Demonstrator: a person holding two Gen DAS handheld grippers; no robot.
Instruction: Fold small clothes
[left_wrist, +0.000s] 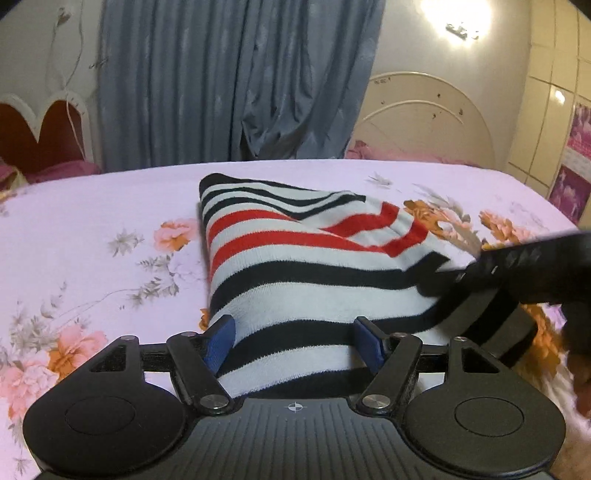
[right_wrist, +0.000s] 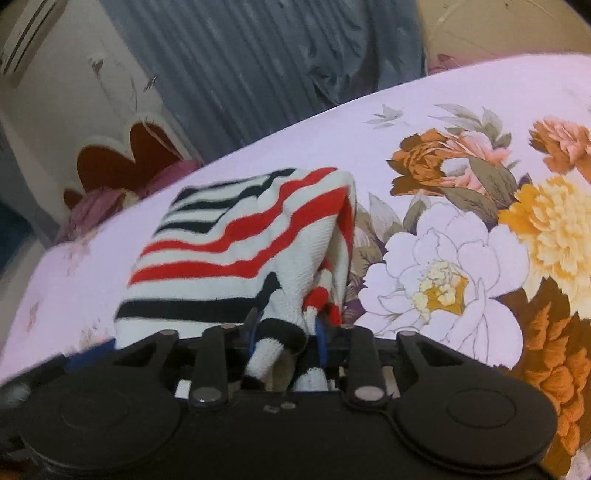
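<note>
A small knit garment (left_wrist: 295, 258), white with black and red stripes, lies folded on the floral bed sheet. Its near end lies flat between the blue pads (left_wrist: 221, 341) of my left gripper (left_wrist: 295, 341), whose jaws stand wide apart and do not pinch the cloth. In the right wrist view my right gripper (right_wrist: 286, 332) is shut on a bunched corner of the same garment (right_wrist: 229, 240), which puckers up between its pads. Seen from the left wrist, the right tool's black body (left_wrist: 524, 262) reaches in from the right to the garment's right edge.
The pale lilac sheet (left_wrist: 92, 221) with orange and pink flowers covers the bed all around the garment. A blue curtain (left_wrist: 236, 81) hangs behind the far edge. A cream headboard (left_wrist: 424, 118) and pink pillow (left_wrist: 369, 149) sit far right, and a red heart-shaped panel (left_wrist: 48, 133) far left.
</note>
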